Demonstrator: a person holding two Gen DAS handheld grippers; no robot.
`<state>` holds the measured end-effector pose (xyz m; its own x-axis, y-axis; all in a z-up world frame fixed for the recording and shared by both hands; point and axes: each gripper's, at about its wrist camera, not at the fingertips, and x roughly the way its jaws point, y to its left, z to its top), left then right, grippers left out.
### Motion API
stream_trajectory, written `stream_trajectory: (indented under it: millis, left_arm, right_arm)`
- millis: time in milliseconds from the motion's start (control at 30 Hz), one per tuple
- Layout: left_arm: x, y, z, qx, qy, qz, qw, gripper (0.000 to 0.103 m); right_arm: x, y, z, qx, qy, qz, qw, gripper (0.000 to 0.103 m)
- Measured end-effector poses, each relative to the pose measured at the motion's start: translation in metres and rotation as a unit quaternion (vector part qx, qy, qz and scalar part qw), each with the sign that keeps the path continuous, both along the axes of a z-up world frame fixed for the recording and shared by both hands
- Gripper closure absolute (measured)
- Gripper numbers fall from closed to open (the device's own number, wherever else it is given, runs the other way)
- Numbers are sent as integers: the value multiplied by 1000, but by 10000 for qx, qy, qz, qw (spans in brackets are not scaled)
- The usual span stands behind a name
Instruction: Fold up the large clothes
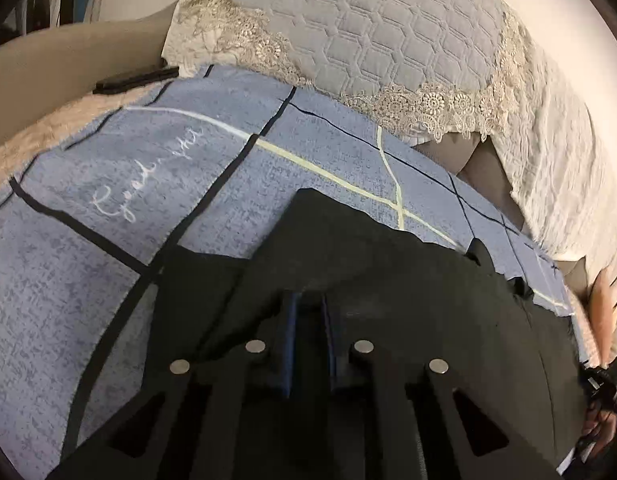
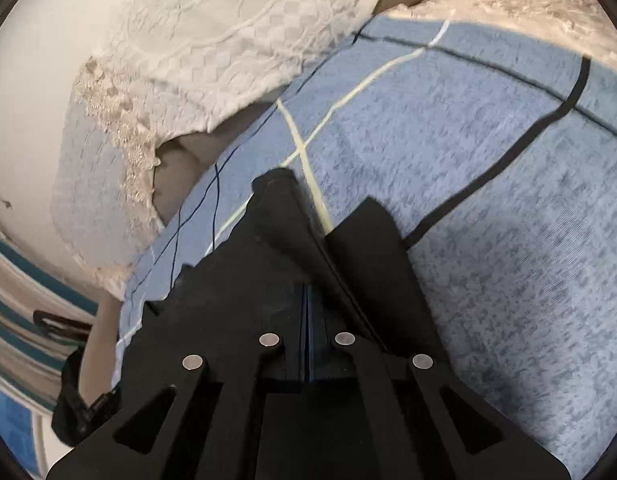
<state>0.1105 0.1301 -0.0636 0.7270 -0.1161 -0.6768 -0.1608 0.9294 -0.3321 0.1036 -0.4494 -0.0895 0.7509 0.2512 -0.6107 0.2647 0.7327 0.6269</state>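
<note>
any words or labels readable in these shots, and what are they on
White cursive writing on the blue checked bedsheet, left wrist view: script too loose and warped to read with confidence.
Black garment: no print or label visible.
Lace-trimmed quilted pillow: no text.
Right wrist view: no text anywhere.

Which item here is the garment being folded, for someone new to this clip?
Find the blue sheet with dark and pale grid lines, below the lace-edged quilted pillow. The black garment lies on it, nearest the camera. It is the only plain black cloth; both grippers appear shut on it.
</note>
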Motion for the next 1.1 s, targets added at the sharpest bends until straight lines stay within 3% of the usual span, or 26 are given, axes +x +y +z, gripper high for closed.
stream_trajectory:
  millis: [133, 200, 267, 300, 367, 500, 567, 600, 733, 1100]
  left_arm:
    - [-7, -16, 21, 649, 214, -20, 9977, 87]
    - [-11, -25, 38, 677, 58, -199, 9975, 83]
    - [-7, -34, 55, 706, -181, -327, 9968, 67]
    - [-1, -40, 58, 761, -254, -373, 9961, 65]
    - [21, -44, 53, 788, -172, -425, 9958, 63]
    - [56, -25, 13, 768, 493, -132, 9957, 64]
    - [55, -13, 2, 333, 421, -88, 9985, 64]
    - [53, -12, 3, 332, 373, -83, 9987, 64]
    - [54, -24, 2, 701, 415, -93, 9966, 64]
    - [55, -26, 0, 844, 428, -75, 9955, 64]
  right_arm:
    - [-2, 22, 27, -693, 106, 90, 9975, 97]
    - [0, 34, 42, -869, -105, 290, 9957, 95]
    - [12, 43, 51, -901, -244, 496, 9944, 90]
    - [21, 46, 51, -961, -243, 568, 9934, 89]
    - [44, 48, 43, -1121, -66, 641, 9916, 89]
    - [62, 28, 16, -1177, 439, 552, 9905, 89]
    - [61, 18, 6, -920, 462, 452, 9937, 94]
    - [60, 16, 4, -896, 430, 411, 9942, 96]
    - [59, 18, 2, -1004, 457, 357, 9933, 98]
    - [58, 17, 1, -853, 424, 307, 9950, 99]
